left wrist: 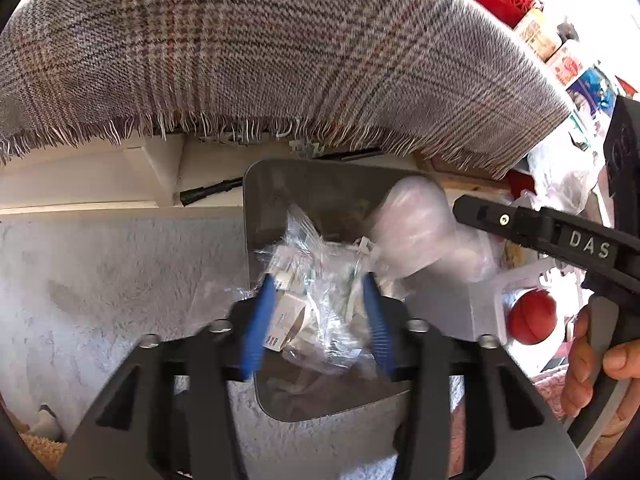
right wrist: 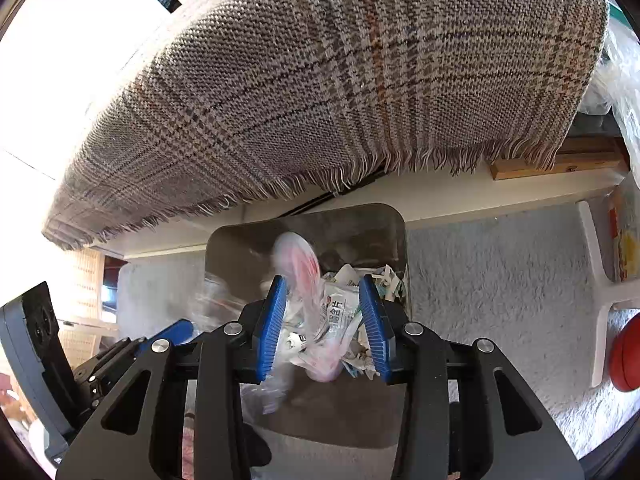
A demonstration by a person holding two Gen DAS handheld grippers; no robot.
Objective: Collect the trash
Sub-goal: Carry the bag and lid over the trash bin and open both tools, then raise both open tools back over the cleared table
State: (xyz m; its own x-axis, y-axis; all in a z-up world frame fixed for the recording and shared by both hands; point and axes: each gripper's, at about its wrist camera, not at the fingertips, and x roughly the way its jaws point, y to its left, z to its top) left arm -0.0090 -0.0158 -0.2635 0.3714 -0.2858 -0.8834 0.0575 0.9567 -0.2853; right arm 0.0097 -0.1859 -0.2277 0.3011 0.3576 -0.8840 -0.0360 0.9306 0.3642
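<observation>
A grey bin [left wrist: 264, 204] stands on the pale carpet, holding wrappers and paper scraps. My left gripper [left wrist: 318, 284] is open above it, with a clear plastic bag of small boxes [left wrist: 316, 292] blurred between its blue fingers. A pinkish plastic bag [left wrist: 412, 228] is blurred over the bin beside my right gripper's arm [left wrist: 560, 236]. In the right wrist view my right gripper [right wrist: 324, 288] is open over the bin [right wrist: 372, 224], and the pinkish bag [right wrist: 300, 268] streaks between its fingers. I cannot tell whether either bag touches the pads.
A plaid fringed blanket [left wrist: 280, 48] hangs over a ledge behind the bin. A red ball [left wrist: 532, 316] lies by a white frame at the right. Shelves with boxes [left wrist: 560, 52] stand at the far right. Pale shaggy carpet [right wrist: 500, 280] surrounds the bin.
</observation>
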